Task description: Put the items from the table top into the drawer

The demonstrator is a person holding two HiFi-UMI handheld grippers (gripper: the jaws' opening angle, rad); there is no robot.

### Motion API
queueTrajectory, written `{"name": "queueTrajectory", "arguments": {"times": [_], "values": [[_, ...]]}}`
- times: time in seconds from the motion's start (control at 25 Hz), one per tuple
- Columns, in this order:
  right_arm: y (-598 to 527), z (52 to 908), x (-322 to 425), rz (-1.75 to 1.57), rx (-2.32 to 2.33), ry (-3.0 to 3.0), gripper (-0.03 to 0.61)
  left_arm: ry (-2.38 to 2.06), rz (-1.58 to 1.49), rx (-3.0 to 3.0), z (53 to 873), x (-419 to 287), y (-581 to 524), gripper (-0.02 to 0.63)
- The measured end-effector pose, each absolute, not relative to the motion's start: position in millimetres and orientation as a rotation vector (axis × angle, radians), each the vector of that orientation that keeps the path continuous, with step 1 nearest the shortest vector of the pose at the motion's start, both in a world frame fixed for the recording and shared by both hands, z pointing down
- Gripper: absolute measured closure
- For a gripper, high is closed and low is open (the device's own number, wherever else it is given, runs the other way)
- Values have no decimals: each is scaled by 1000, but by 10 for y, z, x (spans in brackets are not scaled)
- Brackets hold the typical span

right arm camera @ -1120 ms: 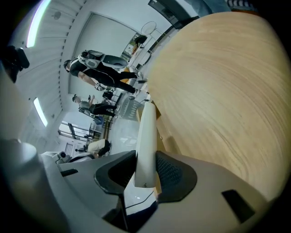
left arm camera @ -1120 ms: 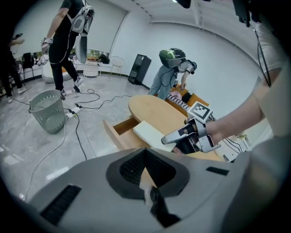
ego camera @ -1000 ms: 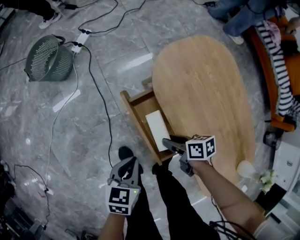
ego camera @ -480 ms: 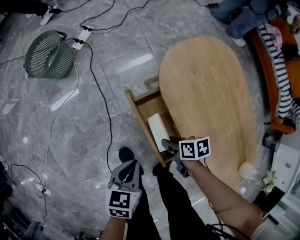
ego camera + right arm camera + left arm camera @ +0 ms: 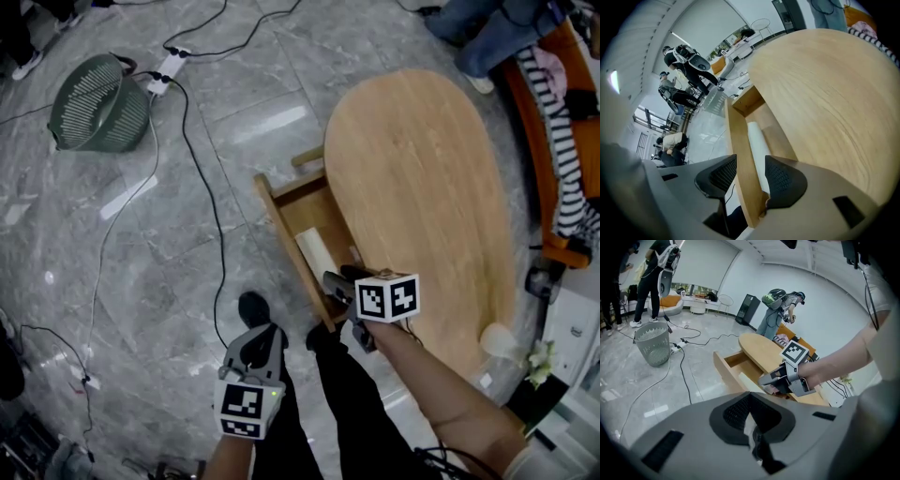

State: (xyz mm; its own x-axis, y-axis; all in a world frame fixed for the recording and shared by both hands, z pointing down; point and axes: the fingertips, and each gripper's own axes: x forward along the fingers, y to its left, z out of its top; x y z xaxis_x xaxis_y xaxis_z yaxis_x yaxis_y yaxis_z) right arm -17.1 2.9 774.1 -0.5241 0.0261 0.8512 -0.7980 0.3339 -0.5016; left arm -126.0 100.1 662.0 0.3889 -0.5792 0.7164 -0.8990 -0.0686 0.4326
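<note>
The right gripper (image 5: 336, 279) jaws have just been opening and are now set apart astride the drawer (image 5: 284, 236) front panel. The white box (image 5: 317, 251), gripped earlier, is released inside the drawer's near end. The left gripper (image 5: 253, 339) jaws are kept together.

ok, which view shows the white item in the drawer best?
Right gripper view: the white item lies along the open drawer, close and large. Head view shows it small, from above. Left gripper view catches only a pale strip.

Scene is viewed steeply downward from the head. Drawer (image 5: 305, 211) and table (image 5: 422, 178) are shared, seen low and close, in both gripper views.
</note>
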Motion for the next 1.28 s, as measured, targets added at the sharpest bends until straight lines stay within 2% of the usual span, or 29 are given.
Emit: {"name": "queueTrajectory", "arguments": {"times": [0.4,0.56,0.72,1.0,1.28], "values": [[51,7452,-136,1344,674,-1863,376,-1309,449,1785,6480,-1234,962,614],[72,7207,-114,1385,661,-1910,457,-1319,469,1800,6356,-1253,941,614],[78,6809,-52,1382,635,-1971,489,-1333,462,1781,6149,-1273,936,614],[55,5973,69,1379,610,-2089,526,-1329,455,1787,5453,-1193,893,614],[134,5066,115,1379,629,-2199,532,-1328,464,1838,4603,-1170,863,614]]}}
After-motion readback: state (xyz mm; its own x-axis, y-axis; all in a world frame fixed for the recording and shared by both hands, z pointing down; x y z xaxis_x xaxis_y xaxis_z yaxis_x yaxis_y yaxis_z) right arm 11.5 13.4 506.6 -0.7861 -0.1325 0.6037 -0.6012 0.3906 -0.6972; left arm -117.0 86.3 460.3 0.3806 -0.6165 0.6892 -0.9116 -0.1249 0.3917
